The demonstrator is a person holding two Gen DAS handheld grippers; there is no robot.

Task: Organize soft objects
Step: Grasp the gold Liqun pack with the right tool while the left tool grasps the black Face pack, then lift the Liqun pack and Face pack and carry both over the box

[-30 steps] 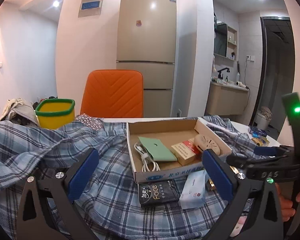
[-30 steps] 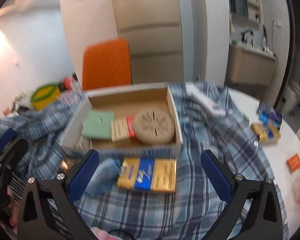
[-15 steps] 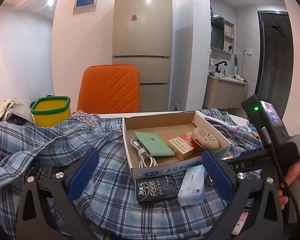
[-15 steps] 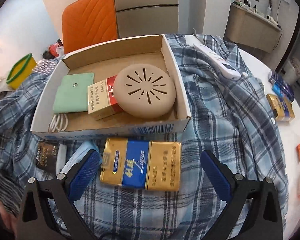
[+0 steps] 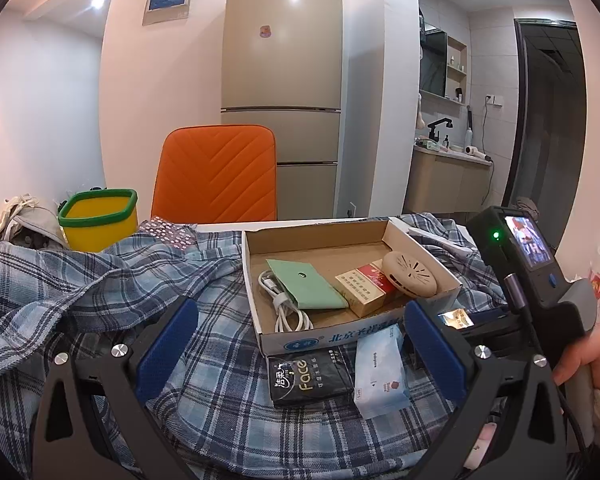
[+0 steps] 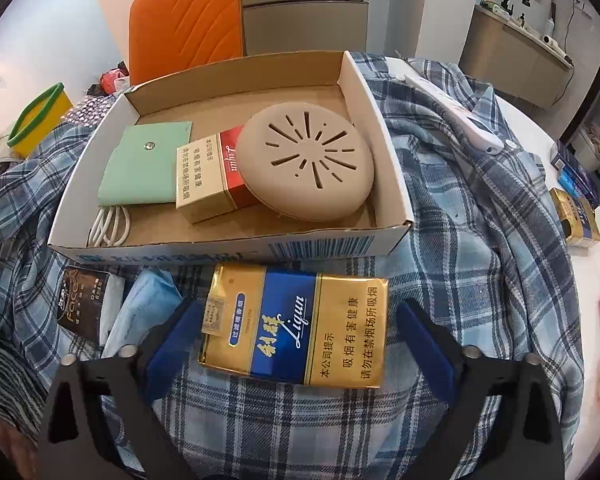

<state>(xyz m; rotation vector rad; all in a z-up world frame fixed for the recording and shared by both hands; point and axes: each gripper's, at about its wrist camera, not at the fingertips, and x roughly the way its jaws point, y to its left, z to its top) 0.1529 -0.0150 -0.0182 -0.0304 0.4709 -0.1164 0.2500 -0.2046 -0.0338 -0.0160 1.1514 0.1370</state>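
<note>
A blue plaid shirt (image 5: 80, 288) (image 6: 480, 240) lies spread over the table. On it stands a shallow cardboard box (image 5: 428, 256) (image 6: 392, 184) with a green pouch (image 6: 144, 168), a red cigarette pack (image 6: 208, 176), a beige round disc (image 6: 308, 160) and a white cable (image 5: 284, 304). In front of the box lie a black tissue pack (image 5: 308, 376), a light blue tissue pack (image 5: 380, 368) and a gold-blue cigarette pack (image 6: 296, 324). My right gripper (image 6: 296, 340) is open, its fingers either side of the gold-blue pack. My left gripper (image 5: 300, 344) is open and empty above the tissue packs.
An orange chair (image 5: 216, 176) and a yellow bin (image 5: 98, 220) stand behind the table. A white remote (image 6: 456, 116) lies on the shirt at the right. More packs (image 6: 576, 212) lie on the white table at the far right. A fridge (image 5: 282, 80) stands behind.
My right gripper has moved forward and down, so the gold-blue pack now lies between its open fingers. My left gripper has shifted slightly; both stay open.
</note>
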